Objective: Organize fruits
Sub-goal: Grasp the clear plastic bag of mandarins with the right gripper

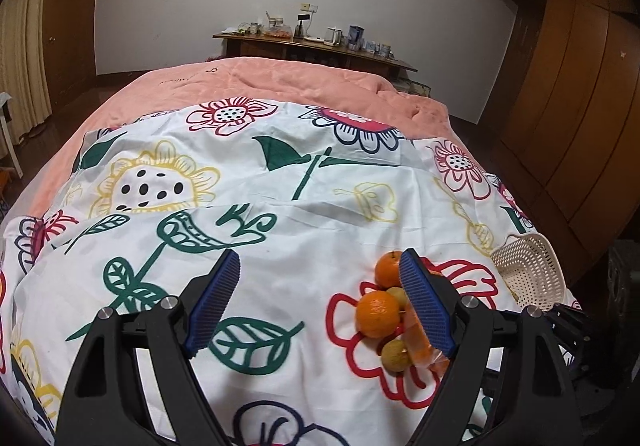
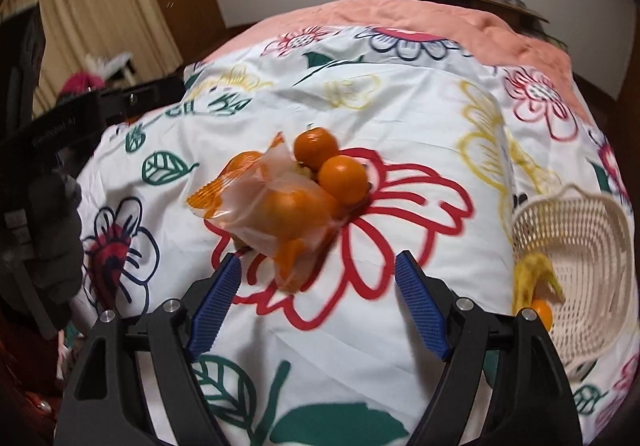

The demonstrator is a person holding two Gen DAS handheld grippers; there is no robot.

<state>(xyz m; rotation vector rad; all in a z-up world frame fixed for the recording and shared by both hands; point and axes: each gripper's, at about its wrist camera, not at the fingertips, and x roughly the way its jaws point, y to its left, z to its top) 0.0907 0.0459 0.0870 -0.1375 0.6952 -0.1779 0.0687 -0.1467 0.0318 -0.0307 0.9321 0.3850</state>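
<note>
1. Fruit pile lay on the floral sheet (image 2: 400, 117) of the bed: two loose oranges (image 2: 343, 178), a clear bag of oranges (image 2: 280, 205), and small tan fruits (image 1: 395, 354) seen in the left wrist view.
2. White basket (image 2: 592, 246) sat at the right of the pile, well apart from it; it already held a banana (image 2: 536, 278) and an orange.
3. Judged step: right gripper (image 2: 316, 304) lining up on the bag. Advice: descend straight over the bag's bulk and close on the fruit inside, not on the loose film, which would slip.
4. Right gripper: jaws wide, nothing between the pads, bag just ahead of the fingertips, not touched.
5. Left gripper (image 1: 320, 302): jaws wide, empty; its right pad (image 1: 424, 298) stood in front of the pile; contact could not be told.
</note>
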